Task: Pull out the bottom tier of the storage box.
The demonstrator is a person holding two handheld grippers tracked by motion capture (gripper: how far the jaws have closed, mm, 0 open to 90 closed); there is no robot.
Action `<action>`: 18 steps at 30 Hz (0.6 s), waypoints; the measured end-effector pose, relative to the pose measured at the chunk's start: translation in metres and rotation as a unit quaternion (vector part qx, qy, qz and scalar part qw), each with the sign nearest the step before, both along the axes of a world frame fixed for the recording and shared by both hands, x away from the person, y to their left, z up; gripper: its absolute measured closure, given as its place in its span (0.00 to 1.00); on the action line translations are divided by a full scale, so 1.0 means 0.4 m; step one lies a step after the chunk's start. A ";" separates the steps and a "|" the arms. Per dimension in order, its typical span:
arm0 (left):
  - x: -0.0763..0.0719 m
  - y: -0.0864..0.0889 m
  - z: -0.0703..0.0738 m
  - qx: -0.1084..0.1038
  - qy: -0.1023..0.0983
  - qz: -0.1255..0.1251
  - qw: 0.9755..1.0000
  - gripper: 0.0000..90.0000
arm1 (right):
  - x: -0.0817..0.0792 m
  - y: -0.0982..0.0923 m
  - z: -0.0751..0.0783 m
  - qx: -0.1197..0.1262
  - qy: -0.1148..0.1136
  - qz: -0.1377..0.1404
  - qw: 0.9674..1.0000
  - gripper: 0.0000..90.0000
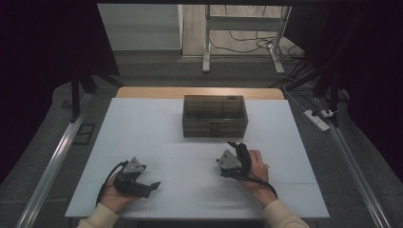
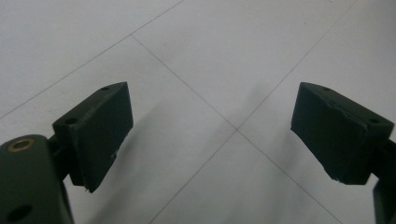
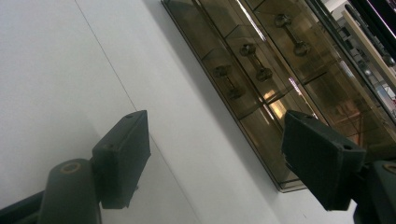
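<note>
While both hands rest on the white tiled table [image 1: 157, 128], we see nothing begun: our left gripper [image 1: 151, 186] and right gripper [image 1: 237, 151] gape wide and empty, the smoky translucent plastic drawer box [image 1: 215, 115] shut (by our reading) just beyond the right one.

A: Left gripper view, what's showing?

B: Left gripper [image 2: 212, 135] is holding its jaws wide apart, nothing btwn them. Both black pads are rising from the bottom corners; one pad [image 2: 100, 133] at left, the other at right.

A: Surface?

B: White table [image 2: 224, 51] is lying under them, w/ thin seam lines crossing just btwn the jaws. Pads are casting soft shadows on it.

A: Hardware?

B: Brass-coloured fastener [image 2: 21, 144] is showing on the dark body at lower left. Right pad's lower edge is looking chipped.
</note>
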State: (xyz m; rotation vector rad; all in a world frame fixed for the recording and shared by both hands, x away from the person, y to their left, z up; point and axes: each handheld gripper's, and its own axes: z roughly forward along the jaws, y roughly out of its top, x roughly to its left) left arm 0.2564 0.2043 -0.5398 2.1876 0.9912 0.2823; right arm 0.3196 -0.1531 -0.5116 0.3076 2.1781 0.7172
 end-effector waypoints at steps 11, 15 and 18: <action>-0.001 0.001 0.002 -0.001 -0.002 0.002 1.000 0.14 | 0.007 0.009 -0.004 -0.007 -0.003 0.000 1.000 0.26; 0.000 0.001 0.001 -0.001 -0.001 0.002 1.000 0.14 | 0.012 0.011 -0.005 -0.009 -0.005 0.000 1.000 0.26; 0.000 0.001 0.001 -0.001 -0.002 0.003 1.000 0.14 | 0.015 0.014 -0.005 -0.011 -0.005 0.000 1.000 0.26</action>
